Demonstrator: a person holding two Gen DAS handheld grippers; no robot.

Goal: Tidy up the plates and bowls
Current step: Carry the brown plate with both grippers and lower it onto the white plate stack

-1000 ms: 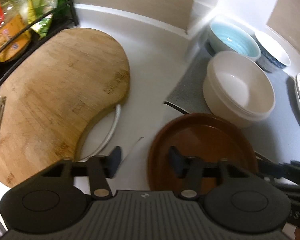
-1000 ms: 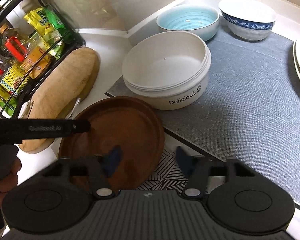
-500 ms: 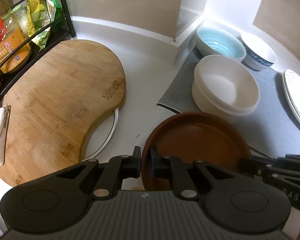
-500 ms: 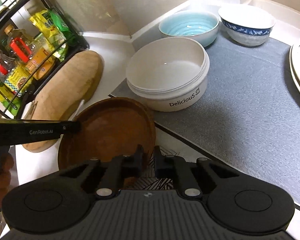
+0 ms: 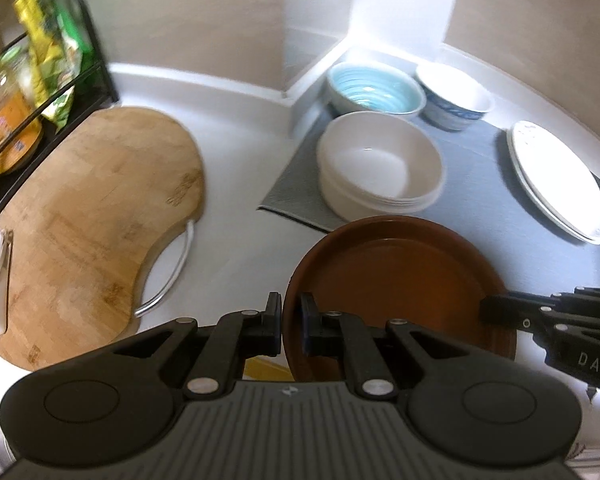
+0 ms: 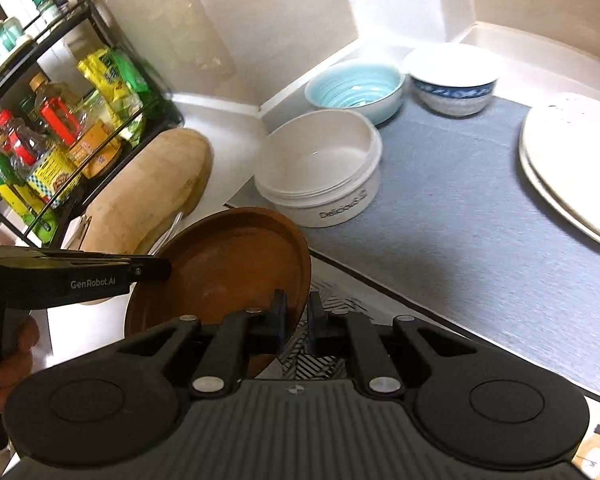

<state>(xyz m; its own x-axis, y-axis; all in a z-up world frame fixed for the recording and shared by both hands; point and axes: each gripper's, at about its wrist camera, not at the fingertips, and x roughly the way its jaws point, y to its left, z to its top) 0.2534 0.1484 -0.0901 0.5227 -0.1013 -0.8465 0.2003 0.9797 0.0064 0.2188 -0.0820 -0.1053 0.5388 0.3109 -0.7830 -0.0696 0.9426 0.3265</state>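
Observation:
A brown plate is lifted off the counter, held by both grippers. My left gripper is shut on its left rim. My right gripper is shut on its right rim. A stack of white bowls sits on the grey mat, with a light blue bowl and a blue-patterned white bowl behind it. White plates are stacked at the mat's right. The right gripper's arm shows in the left wrist view.
A wooden cutting board lies on the white counter at left. A black wire rack with bottles and packets stands at far left. A patterned paper lies below the brown plate.
Both grippers closed on the brown plate's opposite rims, then raised it off the counter. Both views have risen and pulled back.

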